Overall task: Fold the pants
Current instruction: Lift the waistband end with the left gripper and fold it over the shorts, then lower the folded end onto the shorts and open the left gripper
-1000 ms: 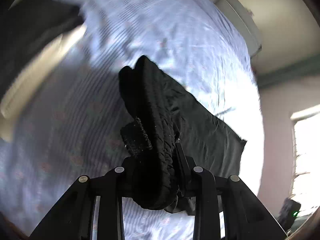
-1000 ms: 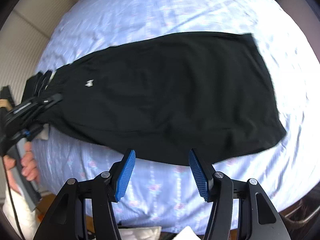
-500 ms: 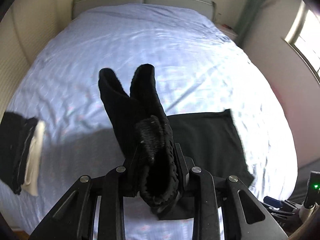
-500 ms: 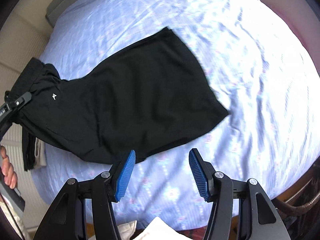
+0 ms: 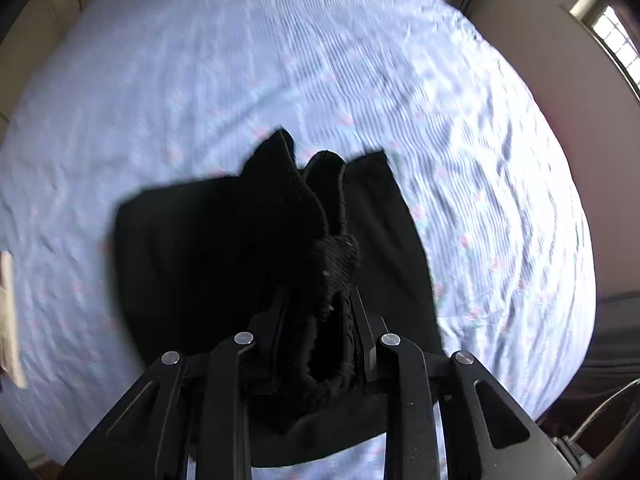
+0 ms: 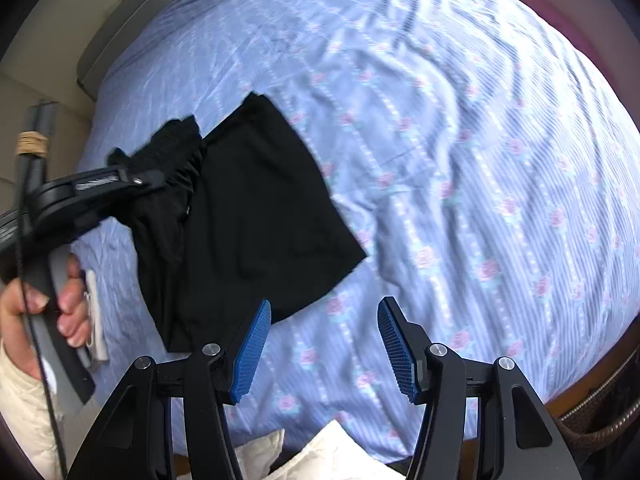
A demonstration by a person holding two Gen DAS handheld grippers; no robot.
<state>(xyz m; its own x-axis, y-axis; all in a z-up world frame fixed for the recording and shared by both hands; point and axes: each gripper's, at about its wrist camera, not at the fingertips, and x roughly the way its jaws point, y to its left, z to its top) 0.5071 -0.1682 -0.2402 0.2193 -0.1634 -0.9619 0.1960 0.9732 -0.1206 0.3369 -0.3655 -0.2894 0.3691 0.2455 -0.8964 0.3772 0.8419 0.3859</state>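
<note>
Black pants (image 6: pixel 260 208) lie on the blue flowered bed, doubled over so the waist end rests above the leg end. My left gripper (image 5: pixel 316 320) is shut on the bunched elastic waistband (image 5: pixel 332 264), which hangs over the folded legs (image 5: pixel 192 264). In the right wrist view the left gripper (image 6: pixel 148 180) shows at the left, clamped on the waistband (image 6: pixel 176 140), held by a hand (image 6: pixel 60 304). My right gripper (image 6: pixel 324 344) stands open over the bed's near edge with nothing between its blue pads (image 6: pixel 252 344), just right of the pants' near corner.
The striped blue sheet (image 6: pixel 460 184) spreads wide to the right of the pants. A grey headboard (image 6: pixel 116 40) sits at the far left. A cream sleeve (image 6: pixel 24 420) and cream cloth (image 6: pixel 332 456) lie near the bottom. A window (image 5: pixel 612 36) is at the right.
My left gripper has carried the waistband across over the leg end, folding the pants in half. The right gripper swung along the bed, still open.
</note>
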